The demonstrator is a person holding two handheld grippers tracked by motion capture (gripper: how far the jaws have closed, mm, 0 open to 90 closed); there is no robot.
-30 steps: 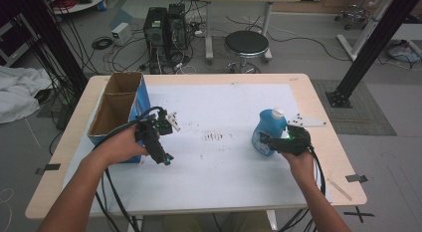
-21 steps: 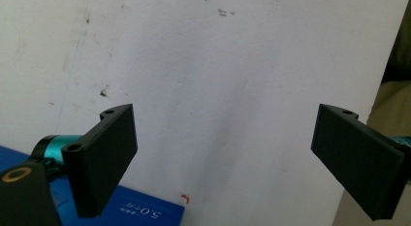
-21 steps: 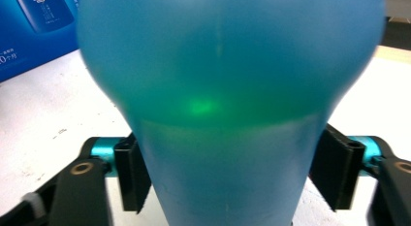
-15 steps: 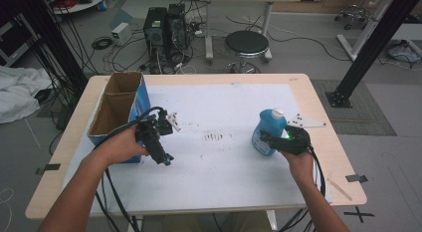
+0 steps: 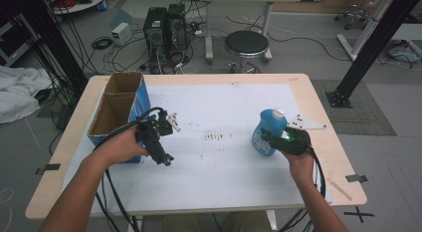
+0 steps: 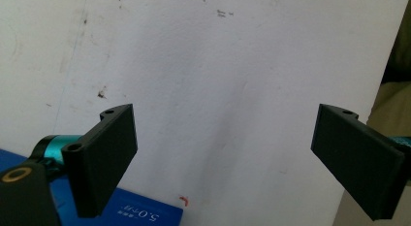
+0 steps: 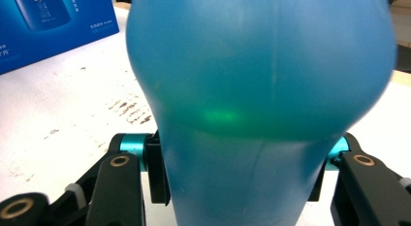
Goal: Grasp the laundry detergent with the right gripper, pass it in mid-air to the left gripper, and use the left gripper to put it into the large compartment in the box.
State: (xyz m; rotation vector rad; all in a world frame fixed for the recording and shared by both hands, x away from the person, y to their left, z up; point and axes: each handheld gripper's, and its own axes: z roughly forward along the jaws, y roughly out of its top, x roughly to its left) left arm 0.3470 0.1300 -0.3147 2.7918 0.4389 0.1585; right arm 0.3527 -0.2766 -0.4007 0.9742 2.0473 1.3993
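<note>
Blue bottle (image 5: 269,131) with a white cap stood upright on the white sheet of the table (image 5: 224,192), right in front of the right hand-held gripper (image 5: 274,138), which came at it level from the person's side. That hand-held gripper's jaws had just been closing, and in the right gripper view they were pressed against both sides of the bottle's (image 7: 261,114) narrower lower body, so it was clenched on the bottle. The bottle was see-through blue, with a green glow showing on it just above the jaws.

The left hand-held gripper (image 5: 158,142) sat well apart from the bottle, off on the other side of the table, held in the left hand (image 5: 122,146) with its jaws pointed down toward the sheet. In the left gripper view those jaws stood wide apart with nothing but the bare sheet between them, so released.

Just behind that hand was an open cardboard box (image 5: 117,105) with blue sides, standing at the table's edge. A flat grey plate (image 5: 304,123) lay on the table just past the bottle, beyond the right hand-held gripper.
</note>
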